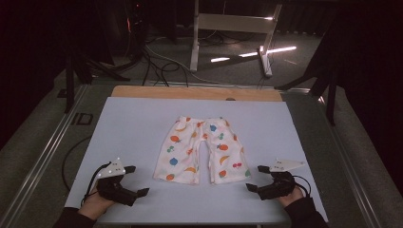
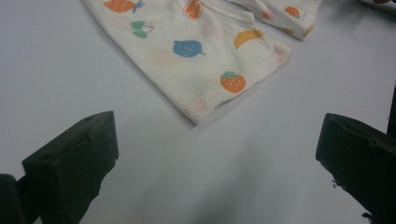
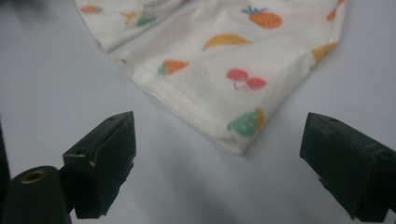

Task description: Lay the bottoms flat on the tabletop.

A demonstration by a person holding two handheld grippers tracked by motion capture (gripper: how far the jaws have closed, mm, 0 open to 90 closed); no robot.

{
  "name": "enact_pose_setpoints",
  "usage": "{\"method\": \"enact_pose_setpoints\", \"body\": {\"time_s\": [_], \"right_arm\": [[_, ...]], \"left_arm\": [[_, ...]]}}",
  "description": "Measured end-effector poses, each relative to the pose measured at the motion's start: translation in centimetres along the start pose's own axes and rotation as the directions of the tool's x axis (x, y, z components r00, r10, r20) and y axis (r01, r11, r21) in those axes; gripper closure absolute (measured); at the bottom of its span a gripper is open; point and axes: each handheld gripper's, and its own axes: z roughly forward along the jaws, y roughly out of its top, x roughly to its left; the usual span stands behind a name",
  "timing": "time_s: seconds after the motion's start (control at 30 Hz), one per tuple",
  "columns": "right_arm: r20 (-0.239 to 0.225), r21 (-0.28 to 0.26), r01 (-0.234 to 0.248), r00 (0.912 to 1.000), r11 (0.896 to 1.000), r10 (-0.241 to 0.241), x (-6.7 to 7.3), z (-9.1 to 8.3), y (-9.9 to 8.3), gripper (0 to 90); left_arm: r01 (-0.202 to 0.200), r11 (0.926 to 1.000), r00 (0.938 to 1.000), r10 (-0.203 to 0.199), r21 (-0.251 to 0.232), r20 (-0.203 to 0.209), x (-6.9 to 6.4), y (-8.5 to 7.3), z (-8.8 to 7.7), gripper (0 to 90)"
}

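Note:
A small pair of cream shorts (image 1: 202, 149) printed with coloured fruit lies flat in the middle of the white table (image 1: 133, 123), waistband away from me, leg hems toward me. My left gripper (image 1: 135, 180) rests near the front left, open, just left of the left leg hem (image 2: 201, 107). My right gripper (image 1: 256, 178) sits at the front right, open, close to the right leg hem (image 3: 233, 135). Neither holds anything. A hand holds each gripper from below.
The white table ends in a wooden strip (image 1: 197, 92) at the back. Beyond it stand a metal frame (image 1: 233, 28) and cables (image 1: 157, 61) on a dark floor. Metal rails (image 1: 43, 152) run along the table's sides.

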Motion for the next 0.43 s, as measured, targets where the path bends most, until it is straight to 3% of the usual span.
{"method": "enact_pose_setpoints", "body": {"time_s": [0.2, 0.43], "right_arm": [[0.014, -0.011, -0.004, 0.9999, 1.0, 0.004, -0.22, 0.1, -0.25, 10.7], [0.024, 0.006, 0.028, 0.9993, 1.0, -0.028, 0.02, 0.41, -0.19, 10.8]], "left_arm": [[-0.026, 0.9996, 0.9996, 0.026, 0.013, -0.003, -0.19, -0.09, 0.33, 0.1], [-0.024, 0.9997, 0.9997, 0.024, 0.01, 0.004, -0.18, -0.09, 0.45, 0.1]]}}
